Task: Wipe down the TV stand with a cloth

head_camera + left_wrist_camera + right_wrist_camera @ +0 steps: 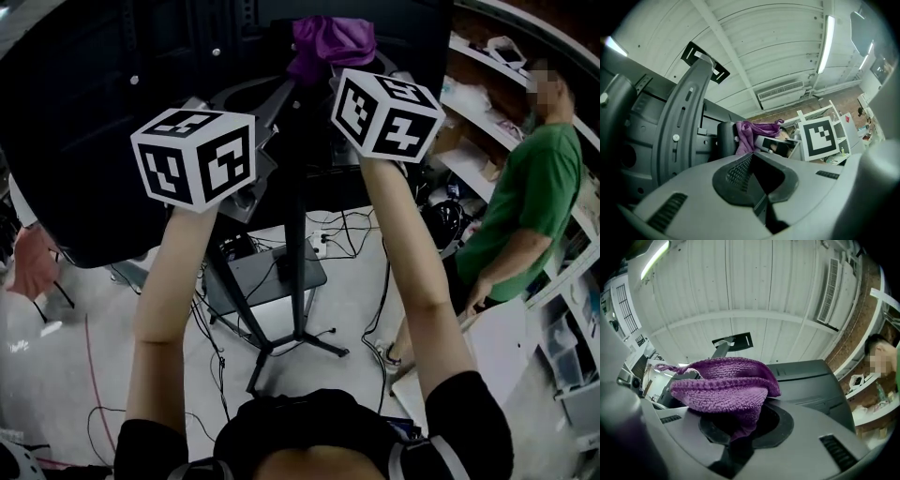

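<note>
A purple cloth is bunched at the top of the black TV stand's post, behind the dark back of the screen. My right gripper is shut on this purple cloth, which drapes over its jaws; its marker cube sits just below the cloth. The left gripper is shut with nothing between its jaws, beside a grey curved mount arm. From there the cloth shows a short way ahead. The left cube is held up at the left.
A person in a green shirt stands at the right by cluttered shelves. Cables trail over the floor round the stand's legs. A white board lies at the lower right.
</note>
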A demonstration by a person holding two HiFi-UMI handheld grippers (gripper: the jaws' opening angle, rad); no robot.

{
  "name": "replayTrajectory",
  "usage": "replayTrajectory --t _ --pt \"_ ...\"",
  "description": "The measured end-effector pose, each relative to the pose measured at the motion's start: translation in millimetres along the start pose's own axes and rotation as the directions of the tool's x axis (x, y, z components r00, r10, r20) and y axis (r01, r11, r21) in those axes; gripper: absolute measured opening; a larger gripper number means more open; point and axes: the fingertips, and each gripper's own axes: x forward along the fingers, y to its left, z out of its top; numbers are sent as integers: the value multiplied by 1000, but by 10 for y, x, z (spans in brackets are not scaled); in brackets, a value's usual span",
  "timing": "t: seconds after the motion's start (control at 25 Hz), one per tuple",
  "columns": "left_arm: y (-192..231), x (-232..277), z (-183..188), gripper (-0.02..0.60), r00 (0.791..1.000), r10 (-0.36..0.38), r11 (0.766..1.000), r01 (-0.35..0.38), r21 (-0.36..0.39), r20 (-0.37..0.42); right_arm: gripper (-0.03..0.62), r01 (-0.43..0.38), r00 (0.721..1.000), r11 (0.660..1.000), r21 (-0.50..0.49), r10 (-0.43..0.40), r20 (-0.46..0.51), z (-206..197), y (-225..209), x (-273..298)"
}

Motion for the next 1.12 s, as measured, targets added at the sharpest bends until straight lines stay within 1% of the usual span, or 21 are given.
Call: replayTrajectory --t 0.24,0.44,0.72,0.88,1.0,1.12 --pt "-20 138 82 6 1000 10 1000 -10 17 5 64 -2 999 1000 -24 1 -38 -128 -213 216" --pt "-6 159 51 6 1000 26 999 -26 21 1 64 24 999 999 -45 -25 -42 -194 -463 193" --pt "57 132 -95 6 998 53 999 -53 -4 -21 64 116 992 992 -54 -118 -39 -165 -1006 74" --pt "110 78 -125 6 997 74 997 -74 0 -28 64 163 985 984 -76 -167 -41 -146 -1304 14" --pt "128 57 -141 6 996 82 997 -82 -1 -31 64 205 977 975 -84 -209 -41 -134 -1516 -43" --pt "154 43 -156 6 996 88 996 -88 -4 -31 64 254 966 965 -70 -257 -40 -143 -1719 -102"
